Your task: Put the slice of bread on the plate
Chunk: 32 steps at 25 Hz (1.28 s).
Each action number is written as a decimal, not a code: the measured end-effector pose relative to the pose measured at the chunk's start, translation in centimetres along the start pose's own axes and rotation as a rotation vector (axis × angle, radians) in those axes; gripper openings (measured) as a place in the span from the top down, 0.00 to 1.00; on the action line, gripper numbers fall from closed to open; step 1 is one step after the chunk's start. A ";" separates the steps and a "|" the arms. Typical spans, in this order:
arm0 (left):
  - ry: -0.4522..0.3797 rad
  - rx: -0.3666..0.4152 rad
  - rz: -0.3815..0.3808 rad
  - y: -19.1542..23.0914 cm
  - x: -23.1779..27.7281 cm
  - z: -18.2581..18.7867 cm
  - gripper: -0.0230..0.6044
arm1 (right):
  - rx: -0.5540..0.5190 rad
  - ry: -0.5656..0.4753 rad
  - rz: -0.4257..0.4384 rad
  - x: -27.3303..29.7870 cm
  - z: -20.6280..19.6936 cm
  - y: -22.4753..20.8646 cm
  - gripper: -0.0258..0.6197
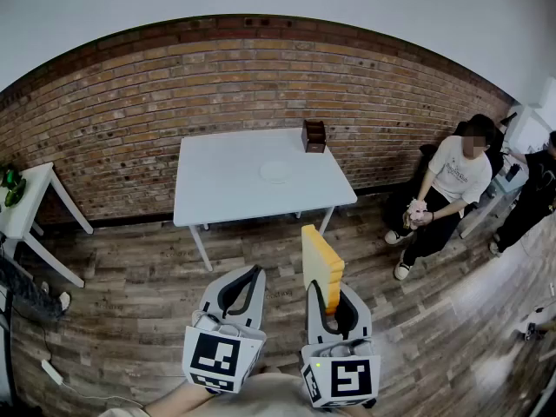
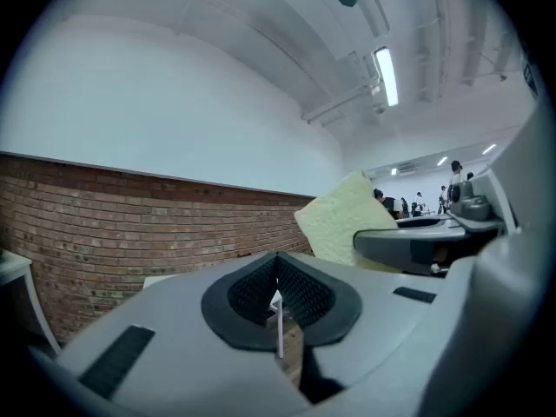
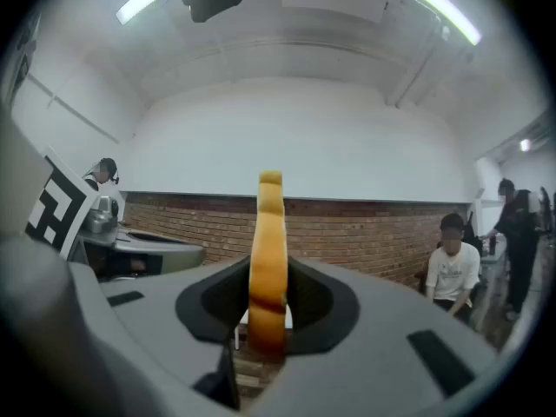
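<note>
My right gripper (image 1: 328, 295) is shut on a slice of bread (image 1: 320, 263), which stands upright on its edge between the jaws; in the right gripper view its brown crust (image 3: 268, 263) faces the camera. My left gripper (image 1: 243, 287) hangs beside it, shut and with nothing in it. From the left gripper view the pale face of the slice (image 2: 346, 222) shows to the right. A white plate (image 1: 276, 171) lies on the white table (image 1: 228, 189) ahead, well beyond both grippers.
A small dark brown holder (image 1: 314, 135) stands at the table's far right corner. A brick wall (image 1: 130, 120) runs behind. A second white table (image 1: 26, 200) is at the left. Two people sit or stand at the right (image 1: 447, 189). The floor is wood planks.
</note>
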State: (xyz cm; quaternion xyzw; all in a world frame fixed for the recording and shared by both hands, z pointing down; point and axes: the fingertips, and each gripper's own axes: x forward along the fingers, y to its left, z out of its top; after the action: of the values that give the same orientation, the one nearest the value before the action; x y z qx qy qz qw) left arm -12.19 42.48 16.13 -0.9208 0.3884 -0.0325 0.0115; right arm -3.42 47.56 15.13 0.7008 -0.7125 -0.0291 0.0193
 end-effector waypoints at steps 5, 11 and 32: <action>0.007 -0.009 0.001 -0.7 0.5 -0.2 0.95 | 0.005 0.003 0.003 -0.1 -0.5 -0.8 0.81; 0.014 0.000 0.005 -1.3 1.3 -0.5 0.95 | 0.015 0.010 0.011 0.2 -0.9 -1.7 0.81; 0.029 -0.018 0.074 -2.1 4.7 -1.5 0.95 | 0.056 0.012 0.059 1.8 -2.8 -6.1 0.81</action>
State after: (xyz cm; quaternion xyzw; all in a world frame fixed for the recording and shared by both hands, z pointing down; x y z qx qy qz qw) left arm -7.47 40.59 17.99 -0.9054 0.4226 -0.0421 -0.0013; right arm 2.83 45.65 17.44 0.6800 -0.7331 -0.0043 0.0048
